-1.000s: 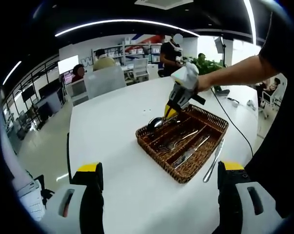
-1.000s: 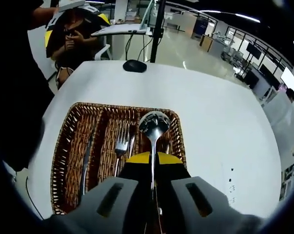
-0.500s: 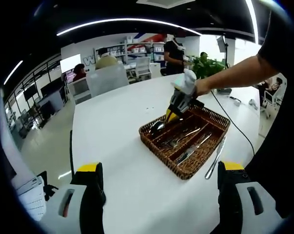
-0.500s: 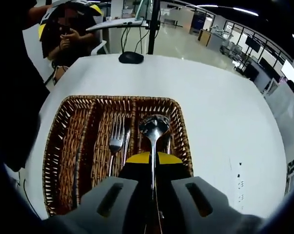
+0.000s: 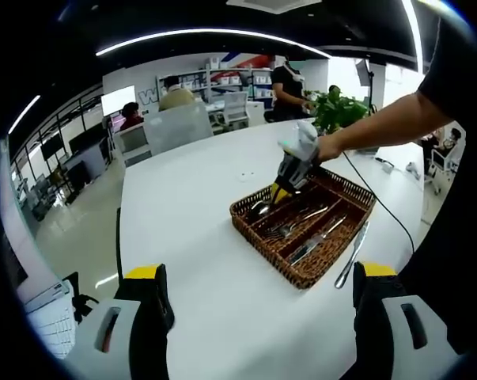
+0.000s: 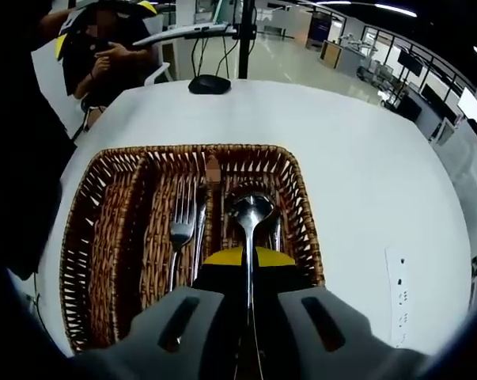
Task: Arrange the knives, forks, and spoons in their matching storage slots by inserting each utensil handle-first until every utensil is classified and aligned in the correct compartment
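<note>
Now a spoon [image 6: 250, 212] is clamped by the right gripper [image 6: 249, 257] over the basket's [image 6: 104, 198] right slot, bowl far, likely for lowering among other spoons. The left gripper [image 5: 258, 305] is held apart, idle.

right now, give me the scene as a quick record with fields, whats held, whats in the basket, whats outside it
right tongs: shut on a shiny steel spoon, bowl forward, over the basket's right-hand slot in the right gripper view
left tongs: open, holding nothing, back from the basket
basket: brown wicker cutlery basket with three slots on the white table
middle slot: silver forks
outside basket: silver table knife lying on the table beside the basket
</note>
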Available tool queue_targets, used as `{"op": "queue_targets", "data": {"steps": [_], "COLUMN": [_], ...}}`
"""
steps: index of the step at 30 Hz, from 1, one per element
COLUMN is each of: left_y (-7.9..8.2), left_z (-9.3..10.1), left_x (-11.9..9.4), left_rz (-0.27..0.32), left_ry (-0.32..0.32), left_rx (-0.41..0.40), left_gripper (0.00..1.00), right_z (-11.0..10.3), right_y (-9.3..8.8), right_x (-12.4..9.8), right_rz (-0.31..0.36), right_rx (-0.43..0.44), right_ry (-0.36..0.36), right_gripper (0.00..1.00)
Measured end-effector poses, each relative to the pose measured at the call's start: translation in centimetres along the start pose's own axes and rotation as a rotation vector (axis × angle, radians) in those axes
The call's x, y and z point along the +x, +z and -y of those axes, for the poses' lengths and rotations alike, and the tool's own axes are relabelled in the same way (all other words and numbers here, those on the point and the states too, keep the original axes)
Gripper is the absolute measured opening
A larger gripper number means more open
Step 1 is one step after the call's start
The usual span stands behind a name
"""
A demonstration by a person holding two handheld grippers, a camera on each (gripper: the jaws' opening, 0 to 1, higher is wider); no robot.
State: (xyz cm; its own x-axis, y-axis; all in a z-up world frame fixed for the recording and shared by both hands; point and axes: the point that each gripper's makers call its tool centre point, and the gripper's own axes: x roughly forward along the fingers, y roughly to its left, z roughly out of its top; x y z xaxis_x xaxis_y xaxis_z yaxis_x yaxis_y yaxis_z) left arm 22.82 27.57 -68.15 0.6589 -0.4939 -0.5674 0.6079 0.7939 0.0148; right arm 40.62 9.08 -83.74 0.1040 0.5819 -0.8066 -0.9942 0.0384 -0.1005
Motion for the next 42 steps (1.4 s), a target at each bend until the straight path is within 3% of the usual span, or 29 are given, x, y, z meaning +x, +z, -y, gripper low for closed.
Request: {"op": "queue_targets", "data": {"steps": [11,18,28,36,40,42], "left_y": [-0.2,-0.2,-0.2,0.3,0.4,0.4], "left_z": [-0.3,-0.5,-0.4,-0.3,0.0,0.2], "left_x": [0.1,0.2,0.5,0.7,0.6,0.6], "left_rz": [-0.005,-0.009,-0.008,-0.003,-0.003,-0.002], "left_ry": [0.002,0.004,-0.001,-0.003,-0.005,-0.006], "left_rx": [-0.005,-0.004,-0.007,0.003,0.007,0.010], "left_gripper": [0.99,0.99,0.99,0.99,0.99,0.99], "right_z": [-0.1,-0.1,-0.2,-0.3,-0.3,0.6], "right_y": [-0.6,-1.8,-1.8,-1.7,-1.6,-1.8], "right_x": [1.1,2.0,2.1,2.3,2.1,1.9], "right_rz": [-0.019,-0.071,-0.053,-0.036,-0.017,-0.032], "right_rx": [-0.004,-0.015,-0.001,-0.053,-0.019,-0.012], "right_ry": [0.018,0.022,0.028,0.028,0.029,-0.031], "right_gripper": [0.00,0.00,0.00,0.01,0.04,0.12]}}
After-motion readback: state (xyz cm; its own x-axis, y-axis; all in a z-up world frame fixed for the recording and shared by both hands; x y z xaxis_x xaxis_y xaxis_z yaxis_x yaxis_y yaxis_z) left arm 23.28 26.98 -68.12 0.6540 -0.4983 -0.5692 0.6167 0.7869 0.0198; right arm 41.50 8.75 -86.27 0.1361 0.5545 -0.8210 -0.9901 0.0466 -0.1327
